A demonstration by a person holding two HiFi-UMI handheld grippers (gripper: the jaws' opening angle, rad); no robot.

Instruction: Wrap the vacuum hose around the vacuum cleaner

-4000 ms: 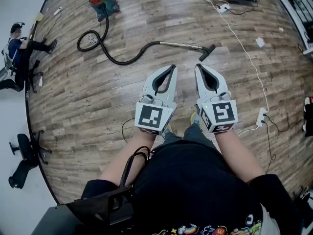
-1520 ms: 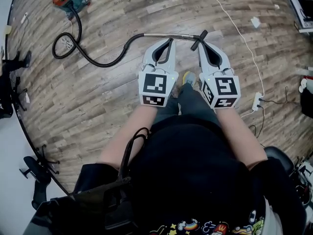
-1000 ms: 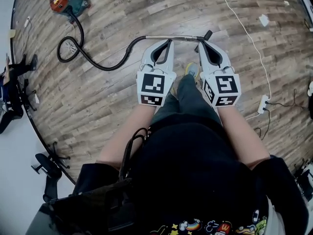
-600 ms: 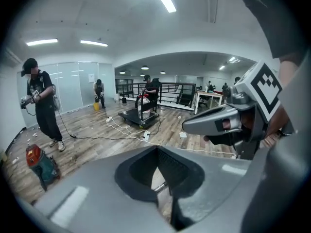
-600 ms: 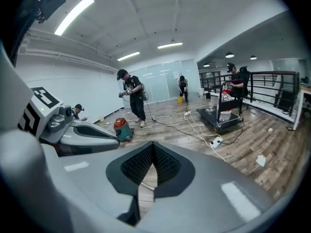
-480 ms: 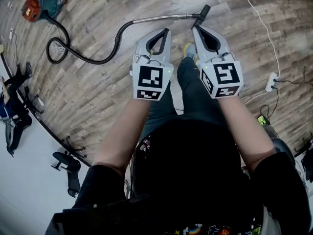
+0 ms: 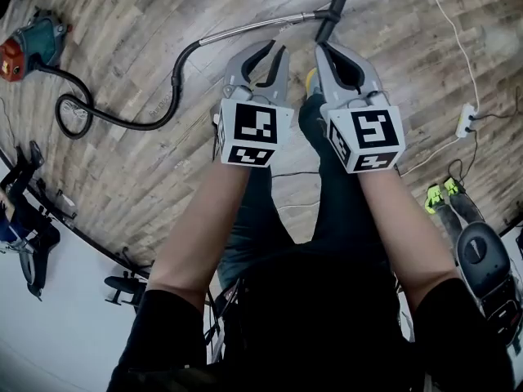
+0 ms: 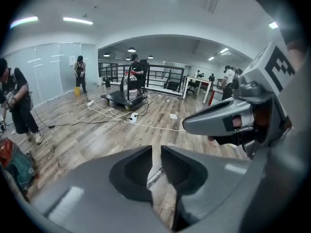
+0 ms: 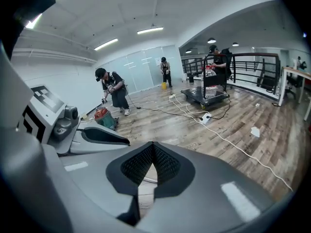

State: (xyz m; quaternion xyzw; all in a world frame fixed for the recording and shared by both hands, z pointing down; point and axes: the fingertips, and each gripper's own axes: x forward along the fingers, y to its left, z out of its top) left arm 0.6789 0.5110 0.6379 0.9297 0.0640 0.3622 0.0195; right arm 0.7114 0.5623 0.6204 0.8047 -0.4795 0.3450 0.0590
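Observation:
The red and teal vacuum cleaner (image 7: 24,46) sits far left on the wood floor. Its black hose (image 7: 122,119) loops away and joins a metal wand (image 7: 245,29) that ends in a black floor nozzle (image 7: 327,15). My left gripper (image 7: 276,50) hovers just short of the wand with only a thin slit between its jaws and nothing in them. My right gripper (image 7: 320,49) is beside it, near the nozzle, shut and empty. The wand (image 8: 154,174) shows through the left gripper's jaws. The vacuum cleaner (image 9: 104,116) stands far off in the right gripper view.
A white cable runs to a power strip (image 7: 467,118) on the right. Shoes (image 7: 445,191) and a black machine (image 7: 486,261) lie lower right, chair legs (image 7: 33,178) at left. A person (image 9: 112,93) stands by the vacuum. A wheeled cart (image 8: 124,97) stands farther back.
I have walked up to the wand: it and the nozzle have slid from well ahead to right at both gripper tips. The vacuum has drifted to the left edge. Both grippers stay empty.

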